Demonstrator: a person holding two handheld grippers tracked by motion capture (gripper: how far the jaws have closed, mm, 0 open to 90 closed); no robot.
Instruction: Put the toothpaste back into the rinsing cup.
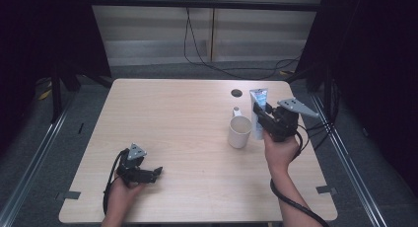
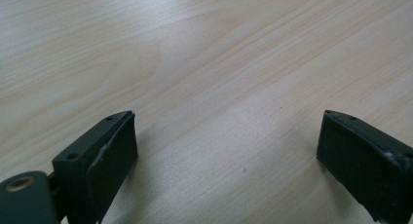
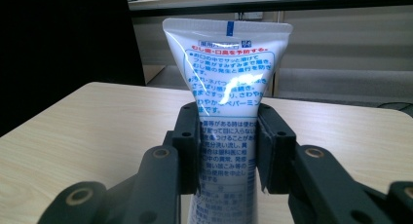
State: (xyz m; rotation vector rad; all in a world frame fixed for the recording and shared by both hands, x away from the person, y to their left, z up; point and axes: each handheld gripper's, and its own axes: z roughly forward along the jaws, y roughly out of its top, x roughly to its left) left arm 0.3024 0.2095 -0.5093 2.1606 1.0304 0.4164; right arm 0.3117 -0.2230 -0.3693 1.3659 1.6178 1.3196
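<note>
A white toothpaste tube [image 1: 258, 108] with blue and red print stands upright, crimped end up, just right of a cream mug [image 1: 239, 132]. My right gripper [image 1: 259, 113] is shut on the tube. In the right gripper view both pads press the tube [image 3: 228, 112] at mid-height, the gripper [image 3: 228, 146] clamped around it. A small white cap-like object [image 1: 237, 111] sits behind the mug. My left gripper [image 1: 156, 172] rests low at the table's near left. In the left gripper view it [image 2: 226, 156] stands open, with bare wood between its jaws.
The light wooden table [image 1: 172, 118] has a dark round hole [image 1: 236, 93] near its far edge. Black cables trail on the floor beyond the table. Dark curtains flank both sides.
</note>
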